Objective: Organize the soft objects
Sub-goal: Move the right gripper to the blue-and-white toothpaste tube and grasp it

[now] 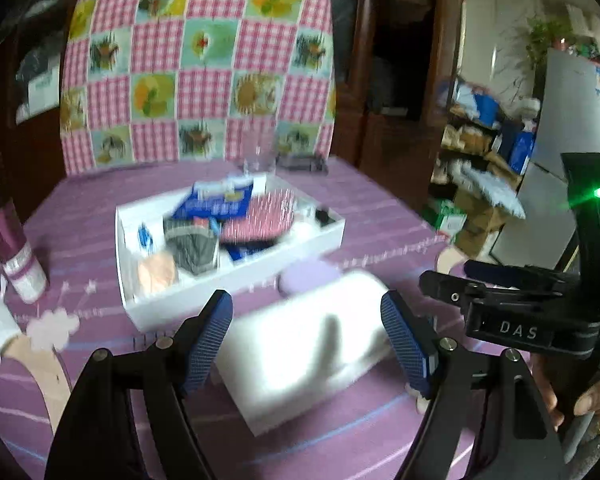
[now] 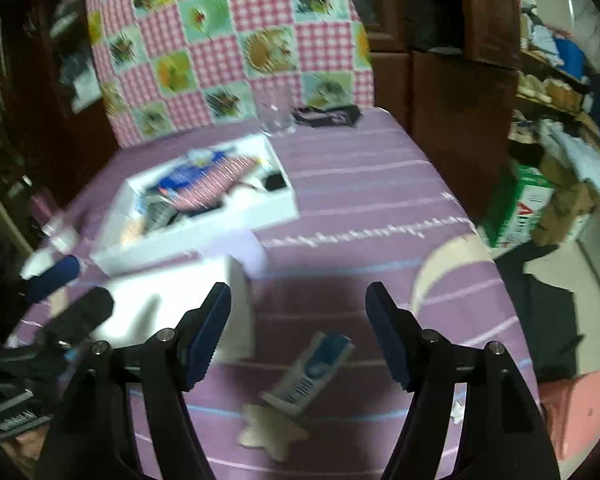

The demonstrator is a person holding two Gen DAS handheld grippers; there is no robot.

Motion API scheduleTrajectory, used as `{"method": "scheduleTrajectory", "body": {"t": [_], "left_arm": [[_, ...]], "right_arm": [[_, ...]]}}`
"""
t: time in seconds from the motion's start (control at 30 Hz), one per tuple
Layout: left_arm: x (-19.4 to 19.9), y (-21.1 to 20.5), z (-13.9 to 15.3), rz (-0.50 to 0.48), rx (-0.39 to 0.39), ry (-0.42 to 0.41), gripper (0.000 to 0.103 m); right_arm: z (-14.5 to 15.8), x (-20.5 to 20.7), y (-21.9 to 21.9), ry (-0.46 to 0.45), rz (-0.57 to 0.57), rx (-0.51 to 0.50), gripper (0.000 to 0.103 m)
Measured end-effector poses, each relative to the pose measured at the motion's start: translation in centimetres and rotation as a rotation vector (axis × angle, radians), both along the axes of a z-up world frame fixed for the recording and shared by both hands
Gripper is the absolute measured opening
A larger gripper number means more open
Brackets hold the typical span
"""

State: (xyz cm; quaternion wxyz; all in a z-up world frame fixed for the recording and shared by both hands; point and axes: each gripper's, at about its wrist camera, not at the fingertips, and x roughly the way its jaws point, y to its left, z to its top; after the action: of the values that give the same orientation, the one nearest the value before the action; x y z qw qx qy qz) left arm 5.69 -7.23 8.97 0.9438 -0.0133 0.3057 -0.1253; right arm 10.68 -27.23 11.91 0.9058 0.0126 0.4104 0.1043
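Purple cloth [image 1: 372, 216] covers the table, and a white tray [image 1: 236, 296] full of soft things sits on it. The tray is our landmark.

Just in front of the tray, on the side near the person, lies a folded white towel [image 1: 304, 344]. A small purple round thing [image 1: 308, 276] sits between the towel and the tray wall. It is too blurry to tell what it is.

The left gripper [image 1: 308, 340] has its jaws open wide, one blue pad on each side of the towel. The pads do not seem to press on it yet, but the picture is blurry. The towel's long side runs across, from one pad to the other, a bit tilted.

The right gripper [image 2: 298, 336] is open too, with nothing between its jaws. It hangs to the right of the towel, over bare cloth. A small tube [image 2: 312, 372] and a tan star shape [image 2: 270, 432] lie below it, farther from the tray than the towel is.

So the left hand is the near one for the towel. I think it should close on the towel next and lift it forward into the tray.
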Motion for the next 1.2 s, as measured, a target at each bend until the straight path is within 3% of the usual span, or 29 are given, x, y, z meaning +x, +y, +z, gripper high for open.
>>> {"method": "scheduleTrajectory", "body": {"t": [0.1, 0.2, 0.27, 0.33, 0.37, 0.4, 0.47, 0.53, 0.63, 0.77, 0.83, 1.07, 1.2], "left_arm": [[0.1, 0.2, -0.1, -0.016, -0.037, 0.021, 0.077], [-0.2, 0.3, -0.2, -0.025, -0.044, 0.03, 0.077], [-0.2, 0.2, -0.2, -0.027, -0.041, 0.037, 0.077], [-0.1, 0.0, -0.3, -0.04, -0.042, 0.062, 0.077], [0.0, -0.2, -0.5, -0.04, -0.032, 0.075, 0.076], [0.0, -0.4, -0.6, -0.042, -0.022, 0.082, 0.07], [0.2, -0.8, -1.1, -0.038, 0.002, 0.107, 0.056], [0.4, -1.0, -1.6, -0.048, 0.009, 0.142, 0.048], [0.3, -1.3, -1.7, -0.052, 0.026, 0.139, 0.047], [0.1, -1.3, -1.6, -0.094, -0.02, 0.162, 0.047], [0.0, -1.5, -1.5, -0.092, -0.007, 0.154, 0.047], [-0.1, -2.1, -1.7, -0.1, 0.002, 0.165, 0.047], [-0.2, -2.3, -1.5, -0.095, 0.019, 0.149, 0.047]], "right_arm": [[-0.1, -0.4, -0.1, -0.01, 0.003, 0.002, 0.07], [0.1, -0.5, -1.1, 0.017, -0.102, 0.025, 0.07], [0.1, -0.6, -2.2, 0.031, -0.16, 0.08, 0.07], [-0.1, -0.1, -2.9, 0.078, -0.136, 0.148, 0.07], [-0.4, 0.1, -3.3, 0.112, -0.121, 0.198, 0.067], [-0.6, 0.2, -3.6, 0.134, -0.118, 0.226, 0.056], [-1.3, 0.5, -4.0, 0.193, -0.118, 0.261, 0.046], [-2.1, 0.8, -3.8, 0.251, -0.109, 0.242, 0.044], [-2.8, 0.8, -2.6, 0.28, -0.086, 0.159, 0.041], [-3.0, 0.3, -1.0, 0.257, -0.05, 0.051, 0.041], [-3.3, 0.3, -0.8, 0.254, -0.062, 0.013, 0.041], [-4.9, 0.9, -1.2, 0.301, -0.112, 0.008, 0.041], [-5.1, 0.3, 0.8, 0.245, -0.076, -0.113, 0.042]]}}
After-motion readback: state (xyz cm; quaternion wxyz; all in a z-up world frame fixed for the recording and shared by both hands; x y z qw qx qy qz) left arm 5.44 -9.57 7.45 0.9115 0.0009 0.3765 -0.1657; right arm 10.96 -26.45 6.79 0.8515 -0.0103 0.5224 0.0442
